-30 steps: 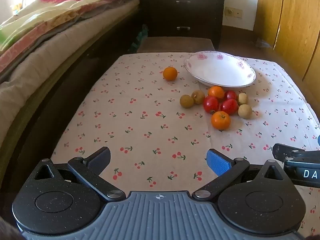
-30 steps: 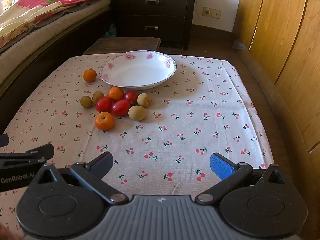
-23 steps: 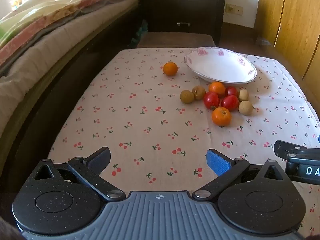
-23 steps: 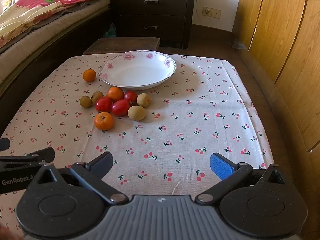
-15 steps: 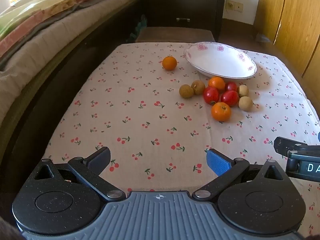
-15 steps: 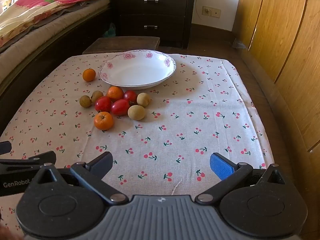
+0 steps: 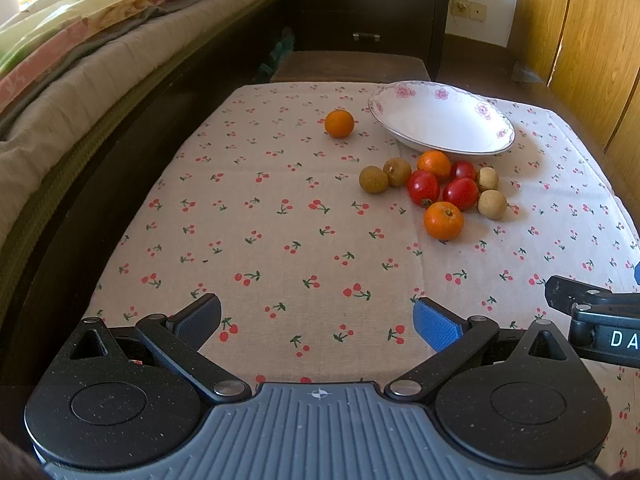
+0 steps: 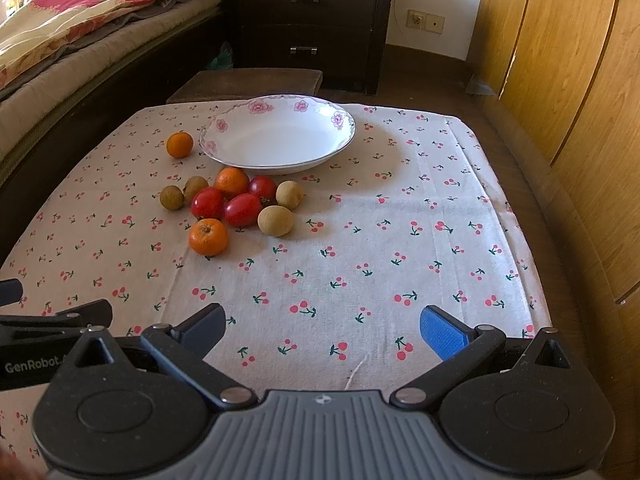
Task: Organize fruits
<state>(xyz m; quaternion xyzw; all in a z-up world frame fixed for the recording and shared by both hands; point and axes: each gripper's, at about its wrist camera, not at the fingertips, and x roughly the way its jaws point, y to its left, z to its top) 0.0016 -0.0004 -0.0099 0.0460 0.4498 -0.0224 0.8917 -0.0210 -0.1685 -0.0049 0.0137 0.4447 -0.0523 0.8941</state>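
Note:
A white bowl with pink flowers (image 7: 472,110) (image 8: 224,126) stands at the far side of the cherry-print tablecloth, nothing in it. In front of it lies a cluster: oranges (image 7: 443,220) (image 8: 208,236), red tomatoes (image 7: 423,187) (image 8: 242,209) and brown longans (image 7: 373,179) (image 8: 275,221). One orange (image 7: 339,123) (image 8: 179,144) sits apart, left of the bowl. My left gripper (image 7: 316,322) is open over the near edge, well short of the fruit. My right gripper (image 8: 322,330) is open too, near the front, right of the cluster.
A bed with a floral blanket (image 7: 80,40) runs along the left. A dark drawer chest (image 8: 308,20) and a low stool (image 8: 248,82) stand behind the table. Wooden wardrobe doors (image 8: 560,80) line the right. Cloth (image 8: 420,240) lies bare right of the fruit.
The left wrist view has tilted and crept forward, so the fruit sits a little nearer and higher. The right gripper has barely moved. Both stay open; no fruit has moved.

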